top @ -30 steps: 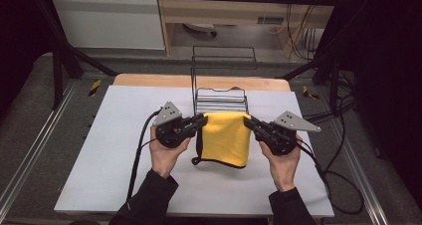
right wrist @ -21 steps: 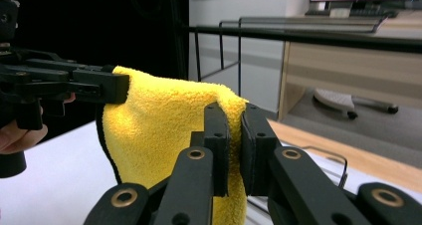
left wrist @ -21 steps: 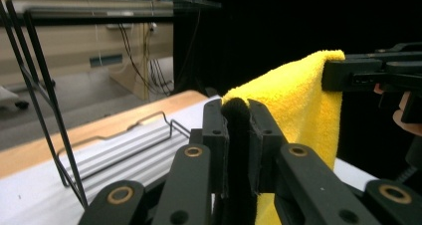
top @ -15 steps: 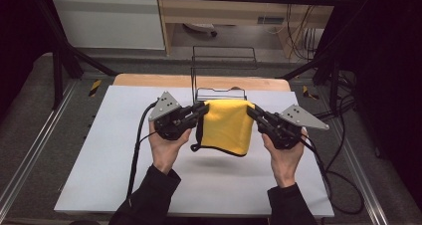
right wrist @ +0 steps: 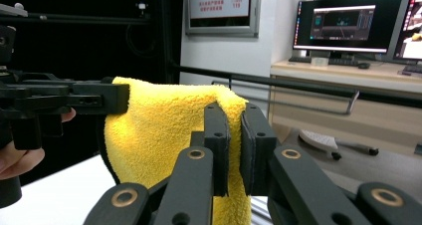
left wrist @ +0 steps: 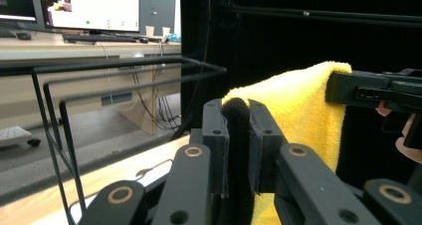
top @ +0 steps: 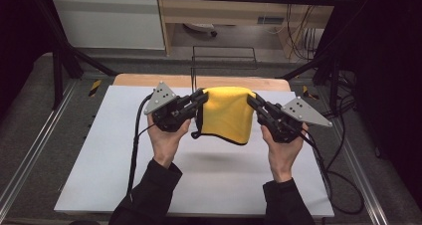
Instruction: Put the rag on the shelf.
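Yellow terry cloth held up between two tools above the bench.

A black wire rack stands at upper centre of the high view, just behind the folded yellow terry cloth, on the far wooden edge of the white-topped bench; its bars cross the left of the left tool's view. The cloth hangs mid-frame, clear of the bench, its shadow below it. The left tool pinches the cloth's dark-trimmed left edge, jaws pressed together; the right tool clamps its right edge likewise, the yellow pile caught between its pads.
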A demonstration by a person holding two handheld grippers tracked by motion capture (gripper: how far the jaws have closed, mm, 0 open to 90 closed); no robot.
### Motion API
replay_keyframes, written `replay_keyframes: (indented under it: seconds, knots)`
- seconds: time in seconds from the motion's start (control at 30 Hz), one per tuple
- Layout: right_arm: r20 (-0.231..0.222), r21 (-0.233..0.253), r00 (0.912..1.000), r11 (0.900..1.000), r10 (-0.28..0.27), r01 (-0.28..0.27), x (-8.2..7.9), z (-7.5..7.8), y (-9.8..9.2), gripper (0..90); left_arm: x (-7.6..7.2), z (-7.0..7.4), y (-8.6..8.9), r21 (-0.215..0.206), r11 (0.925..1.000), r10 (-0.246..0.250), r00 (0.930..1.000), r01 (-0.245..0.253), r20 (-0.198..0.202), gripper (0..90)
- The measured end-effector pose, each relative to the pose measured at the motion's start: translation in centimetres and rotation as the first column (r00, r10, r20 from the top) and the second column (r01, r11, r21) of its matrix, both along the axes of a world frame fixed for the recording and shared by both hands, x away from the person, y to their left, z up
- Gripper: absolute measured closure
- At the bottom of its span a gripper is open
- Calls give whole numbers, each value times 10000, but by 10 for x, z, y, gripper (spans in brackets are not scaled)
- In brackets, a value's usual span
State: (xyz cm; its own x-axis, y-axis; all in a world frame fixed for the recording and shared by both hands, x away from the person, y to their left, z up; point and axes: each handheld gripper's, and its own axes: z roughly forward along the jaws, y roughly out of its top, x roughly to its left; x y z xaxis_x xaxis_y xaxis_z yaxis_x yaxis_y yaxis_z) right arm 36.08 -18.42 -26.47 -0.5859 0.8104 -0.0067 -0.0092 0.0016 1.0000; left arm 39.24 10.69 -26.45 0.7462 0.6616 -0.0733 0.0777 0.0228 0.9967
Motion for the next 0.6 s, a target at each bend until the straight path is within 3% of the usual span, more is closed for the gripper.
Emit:
replay_keyframes:
  seconds: [0.33, 0.6]
  knots:
    - [793, 194, 9966, 9996, -231, 216, 5, 29, 5, 841, 4, 26, 1, -453, 9989, 183, 9977, -154, 652, 805]
    - [1137, 284, 9925, 9987, -446, 416, 10, 44, 6, 841, 13, 45, -3, -709, 9972, 300, 9957, -239, 872, 805]
